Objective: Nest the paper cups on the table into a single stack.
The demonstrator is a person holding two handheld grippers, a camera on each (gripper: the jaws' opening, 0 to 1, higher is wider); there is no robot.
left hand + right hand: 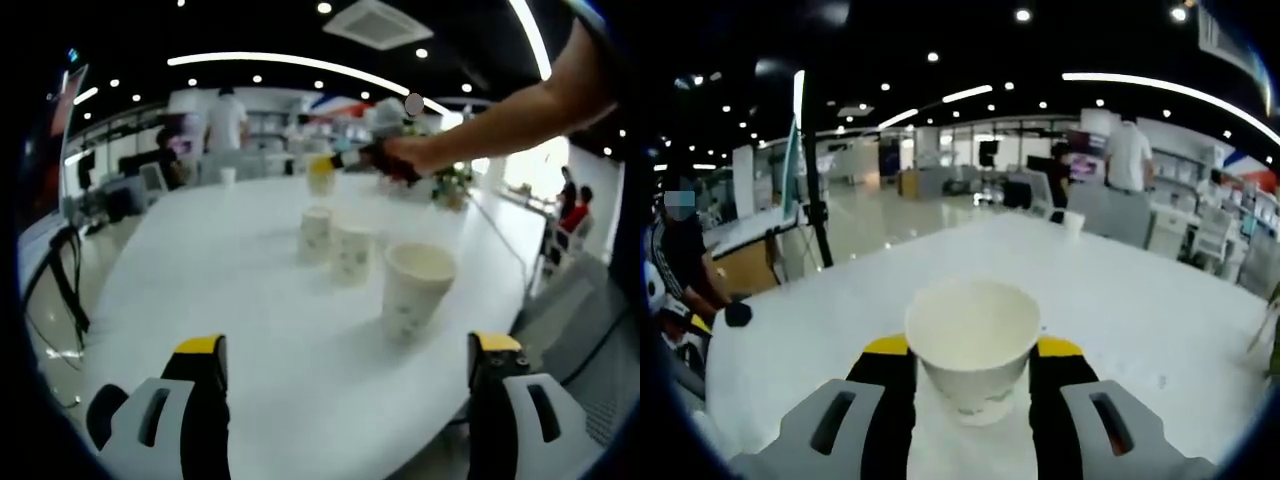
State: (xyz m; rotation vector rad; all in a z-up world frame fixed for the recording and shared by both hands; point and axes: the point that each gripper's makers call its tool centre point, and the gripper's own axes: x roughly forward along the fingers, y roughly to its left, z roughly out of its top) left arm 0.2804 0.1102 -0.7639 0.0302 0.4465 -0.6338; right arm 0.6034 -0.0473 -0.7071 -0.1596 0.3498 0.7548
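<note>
- The right gripper [972, 372] is clamped on a white paper cup [973, 340], upright, mouth open; in the left gripper view that same cup [320, 176] hangs beyond the far end of the row, at the end of the person's outstretched arm [520, 110].
- The left gripper [346, 375] has its jaws wide apart with nothing between them, low over the white table [200, 270].
- Three more printed paper cups stand upright on the table: the nearest cup [415, 290], just past the left gripper; the middle cup [352, 252] behind it; the far cup [316, 233] just beside that.
- Judgement: the cups are light, thin-walled and easily crushed; hold mid-wall, gently, below the rolled rim.
</note>
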